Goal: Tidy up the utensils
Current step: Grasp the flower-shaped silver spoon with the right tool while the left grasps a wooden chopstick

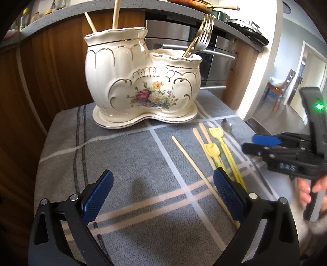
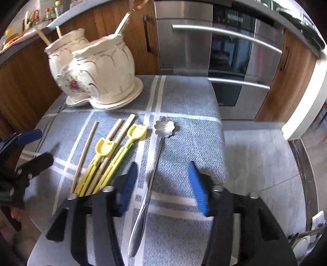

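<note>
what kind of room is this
Most likely a home kitchen. A stainless built-in oven sits in wooden cabinets under a grey countertop, and a ceramic utensil holder stands on a cloth-covered table with chopsticks and a spoon laid out.

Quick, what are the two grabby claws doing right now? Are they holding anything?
Left gripper: open, holding nothing, above the grey cloth.
Right gripper: open, holding nothing, either side of the metal spoon.

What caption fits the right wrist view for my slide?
Open right gripper straddles a flower-bowled steel spoon on the grey plaid cloth, beside yellow plastic utensils and wooden chopsticks.
</note>
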The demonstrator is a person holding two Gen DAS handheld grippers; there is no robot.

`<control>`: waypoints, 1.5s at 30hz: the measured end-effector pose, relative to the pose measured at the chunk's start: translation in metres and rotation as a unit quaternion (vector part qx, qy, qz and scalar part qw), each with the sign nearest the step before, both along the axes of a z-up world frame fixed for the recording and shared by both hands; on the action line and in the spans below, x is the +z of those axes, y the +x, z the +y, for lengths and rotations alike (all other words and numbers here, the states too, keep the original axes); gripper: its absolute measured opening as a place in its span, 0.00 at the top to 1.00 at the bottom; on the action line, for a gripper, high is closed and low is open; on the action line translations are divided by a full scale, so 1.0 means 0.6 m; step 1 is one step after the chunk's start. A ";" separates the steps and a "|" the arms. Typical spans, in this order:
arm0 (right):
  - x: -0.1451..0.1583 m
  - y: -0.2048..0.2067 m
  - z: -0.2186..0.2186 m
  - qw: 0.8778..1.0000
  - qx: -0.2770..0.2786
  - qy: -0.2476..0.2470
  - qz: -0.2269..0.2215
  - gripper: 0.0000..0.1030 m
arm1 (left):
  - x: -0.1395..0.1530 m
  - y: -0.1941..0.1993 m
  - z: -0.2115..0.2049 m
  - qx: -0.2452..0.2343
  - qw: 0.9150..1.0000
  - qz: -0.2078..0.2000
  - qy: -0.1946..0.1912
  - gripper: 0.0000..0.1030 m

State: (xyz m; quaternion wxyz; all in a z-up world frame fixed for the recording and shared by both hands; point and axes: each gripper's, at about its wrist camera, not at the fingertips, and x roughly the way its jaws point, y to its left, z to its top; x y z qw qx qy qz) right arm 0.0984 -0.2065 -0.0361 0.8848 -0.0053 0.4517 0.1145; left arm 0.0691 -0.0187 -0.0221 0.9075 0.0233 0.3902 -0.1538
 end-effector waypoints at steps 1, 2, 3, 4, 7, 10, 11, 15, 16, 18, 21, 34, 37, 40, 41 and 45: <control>0.001 0.002 0.002 1.000 0.001 0.000 0.000 0.63 | 0.000 0.000 -0.001 -0.001 1.000 0.001 0.001 0.06; 0.002 0.004 0.006 1.000 0.006 -0.002 0.000 0.65 | 0.000 0.001 -0.004 -0.003 1.000 0.001 0.003 0.06; 0.001 0.005 0.010 1.000 0.010 -0.007 0.000 0.66 | 0.000 0.002 -0.008 -0.004 1.000 0.002 0.008 0.07; 0.000 0.006 0.012 1.000 0.013 -0.008 0.002 0.68 | -0.001 0.003 -0.011 -0.006 1.000 0.003 0.012 0.07; -0.006 0.011 0.020 1.000 0.021 -0.013 0.009 0.76 | -0.004 0.013 -0.022 -0.004 1.000 0.018 0.007 0.09; -0.008 0.014 0.020 1.000 0.019 -0.014 0.008 0.81 | -0.009 0.023 -0.040 -0.008 0.999 0.034 0.017 0.28; -0.008 0.015 0.017 1.000 0.018 -0.010 0.010 0.81 | -0.014 0.027 -0.048 -0.013 0.999 0.042 0.021 0.32; -0.007 0.016 0.013 1.000 0.020 -0.006 0.012 0.83 | -0.029 0.035 -0.066 -0.016 0.998 0.062 0.029 0.46; -0.008 0.020 0.013 1.000 0.021 -0.007 0.012 0.83 | -0.030 0.037 -0.070 -0.015 0.997 0.063 0.033 0.47; -0.009 0.021 0.017 1.000 0.023 -0.013 0.008 0.83 | -0.029 0.038 -0.079 -0.016 0.997 0.064 0.041 0.55; -0.008 0.021 0.025 0.999 0.026 -0.025 0.004 0.83 | -0.028 0.040 -0.091 -0.024 0.996 0.060 0.061 0.69; -0.010 0.024 0.026 1.000 0.022 -0.008 0.000 0.96 | -0.024 0.059 -0.098 -0.063 0.990 0.051 0.111 0.92; -0.007 0.021 0.020 1.000 0.019 -0.002 -0.002 0.97 | -0.019 0.064 -0.081 -0.051 0.992 0.048 0.102 0.96; -0.001 0.016 0.014 1.000 0.014 0.009 -0.011 0.97 | -0.009 0.060 -0.068 -0.046 0.994 0.041 0.088 0.96; 0.000 0.015 0.012 1.000 0.013 0.011 -0.013 0.97 | -0.006 0.058 -0.065 -0.046 0.994 0.038 0.088 0.96; 0.008 0.010 0.009 1.000 0.010 0.018 -0.022 0.97 | 0.007 0.055 -0.054 -0.045 0.995 0.030 0.080 0.96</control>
